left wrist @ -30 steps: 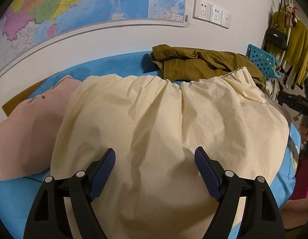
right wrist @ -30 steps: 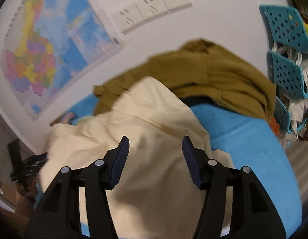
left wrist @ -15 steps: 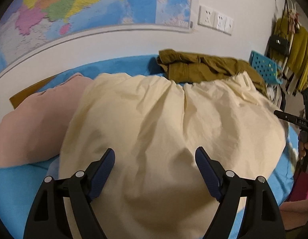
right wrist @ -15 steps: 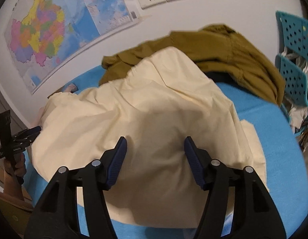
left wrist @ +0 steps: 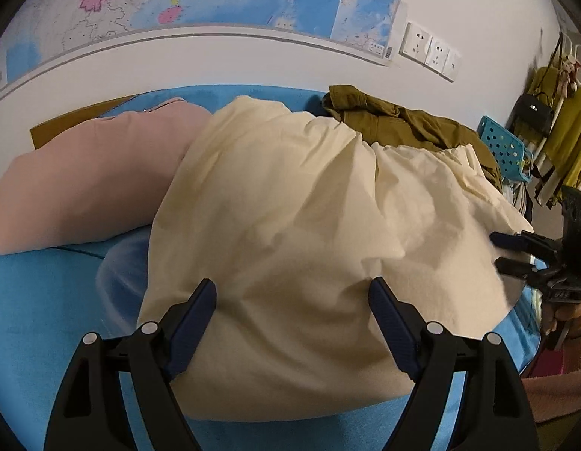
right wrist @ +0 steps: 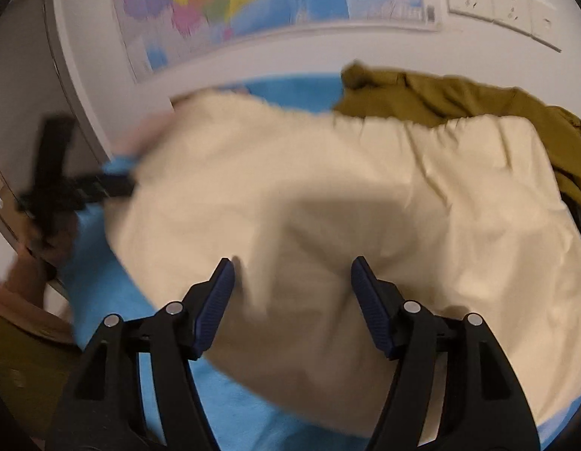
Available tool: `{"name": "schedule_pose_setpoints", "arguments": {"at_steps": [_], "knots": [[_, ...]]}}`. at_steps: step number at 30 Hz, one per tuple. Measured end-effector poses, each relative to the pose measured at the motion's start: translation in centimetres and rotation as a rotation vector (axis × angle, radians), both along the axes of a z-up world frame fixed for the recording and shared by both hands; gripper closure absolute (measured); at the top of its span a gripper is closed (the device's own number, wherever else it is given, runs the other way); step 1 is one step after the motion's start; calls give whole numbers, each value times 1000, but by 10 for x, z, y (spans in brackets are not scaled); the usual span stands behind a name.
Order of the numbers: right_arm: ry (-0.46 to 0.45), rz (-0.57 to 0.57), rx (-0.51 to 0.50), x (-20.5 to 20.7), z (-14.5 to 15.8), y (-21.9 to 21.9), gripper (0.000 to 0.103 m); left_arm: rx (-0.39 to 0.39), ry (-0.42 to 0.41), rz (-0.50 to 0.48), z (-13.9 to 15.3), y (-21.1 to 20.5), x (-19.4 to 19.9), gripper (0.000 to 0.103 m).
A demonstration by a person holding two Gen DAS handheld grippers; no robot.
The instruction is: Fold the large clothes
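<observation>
Both grippers, left gripper (left wrist: 292,310) and right gripper (right wrist: 292,287), are held empty above the cream garment (left wrist: 328,225); the left jaws stand wide, the right jaws are opening. Only 1 layer could be pinched at the lower centre, so the fold may be spoiled.

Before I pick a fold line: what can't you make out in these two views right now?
- Cream garment: its type and near hem; left wrist view, the left gripper covers the hem.
- Right wrist view: motion blur smears the right gripper surroundings; its jaws are opening, nothing pinched.
- Olive garment: near part hidden behind the cream one.
- Pink garment: cut off by the left edge.
</observation>
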State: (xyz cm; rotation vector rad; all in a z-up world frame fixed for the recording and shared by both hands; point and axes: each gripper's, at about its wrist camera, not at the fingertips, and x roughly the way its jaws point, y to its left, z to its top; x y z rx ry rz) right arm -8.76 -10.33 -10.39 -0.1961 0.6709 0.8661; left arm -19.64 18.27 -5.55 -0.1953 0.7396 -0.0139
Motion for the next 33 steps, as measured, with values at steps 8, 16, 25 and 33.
{"name": "schedule_pose_setpoints", "arguments": {"at_steps": [8, 16, 25, 33], "knots": [[-193, 214, -4, -59, 47, 40, 16, -85, -54, 40, 13, 12, -25, 22], [-439, 423, -305, -108, 2, 121, 13, -128, -69, 75, 16, 13, -58, 17], [-388, 377, -286, -82, 3, 124, 64, -268, -20, -10, -6, 7, -77, 16], [-281, 306, -146, -68, 30, 110, 69, -499, -30, -58, -22, 4, -40, 15]]}}
